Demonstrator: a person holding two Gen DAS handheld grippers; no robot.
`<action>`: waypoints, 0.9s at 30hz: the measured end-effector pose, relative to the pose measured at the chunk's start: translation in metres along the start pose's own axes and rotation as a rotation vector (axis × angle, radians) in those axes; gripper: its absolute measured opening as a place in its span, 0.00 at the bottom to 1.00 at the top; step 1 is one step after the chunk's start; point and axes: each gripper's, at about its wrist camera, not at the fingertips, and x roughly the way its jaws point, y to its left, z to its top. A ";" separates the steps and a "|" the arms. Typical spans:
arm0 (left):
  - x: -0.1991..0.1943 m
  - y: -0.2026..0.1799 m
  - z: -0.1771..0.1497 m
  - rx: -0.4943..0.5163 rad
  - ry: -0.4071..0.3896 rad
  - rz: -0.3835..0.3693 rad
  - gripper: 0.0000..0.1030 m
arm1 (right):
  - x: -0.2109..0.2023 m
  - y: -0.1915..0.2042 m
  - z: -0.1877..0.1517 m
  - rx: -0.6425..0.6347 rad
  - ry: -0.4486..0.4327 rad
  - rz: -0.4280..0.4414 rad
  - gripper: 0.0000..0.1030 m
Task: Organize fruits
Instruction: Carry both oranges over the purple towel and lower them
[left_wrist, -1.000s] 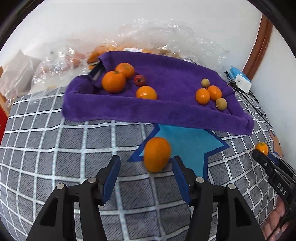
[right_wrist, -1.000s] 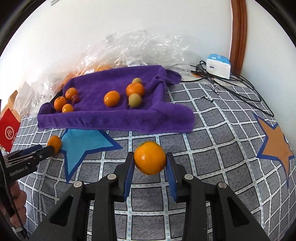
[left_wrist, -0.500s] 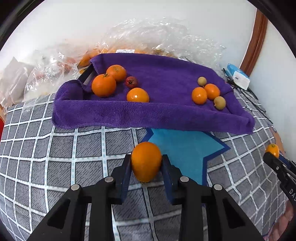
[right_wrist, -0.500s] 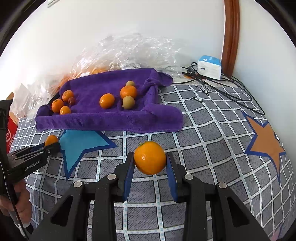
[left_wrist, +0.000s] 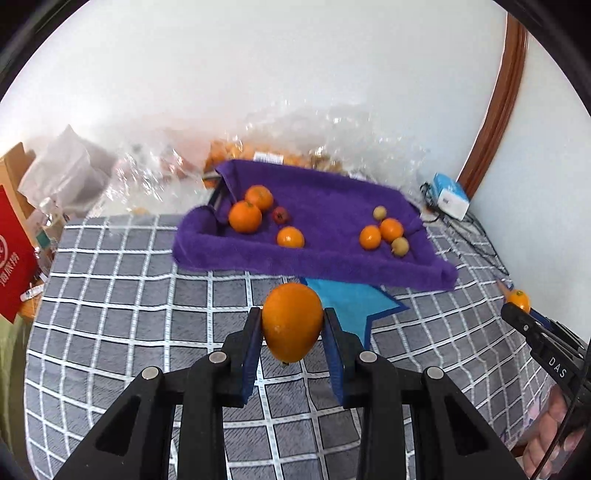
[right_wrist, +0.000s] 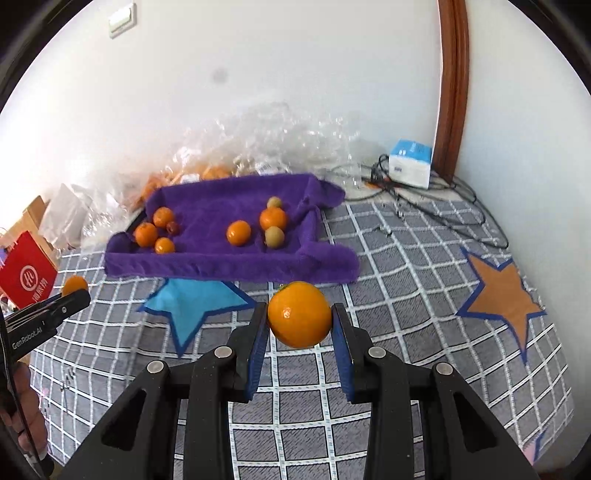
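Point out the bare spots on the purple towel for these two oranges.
On the purple towel, the middle is bare, between the left fruit cluster and the right fruit cluster. The back strip is free too. Both clusters are crowded.

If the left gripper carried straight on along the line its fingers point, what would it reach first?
Probably the near folded wall of the purple towel, just past the blue star. The left gripper, clamped on an orange, aims there; depth is hard to judge.

Seven oranges, two greenish fruits, one small red fruit, two star patches, one purple towel.
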 end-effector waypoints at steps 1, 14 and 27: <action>-0.005 0.000 0.002 -0.002 -0.006 -0.001 0.29 | -0.006 0.000 0.002 0.000 -0.010 0.002 0.32; -0.052 -0.015 0.031 -0.016 -0.087 -0.023 0.29 | -0.045 -0.001 0.033 -0.006 -0.062 0.031 0.32; -0.059 -0.022 0.064 -0.011 -0.125 -0.037 0.29 | -0.036 0.005 0.051 -0.029 -0.061 0.054 0.33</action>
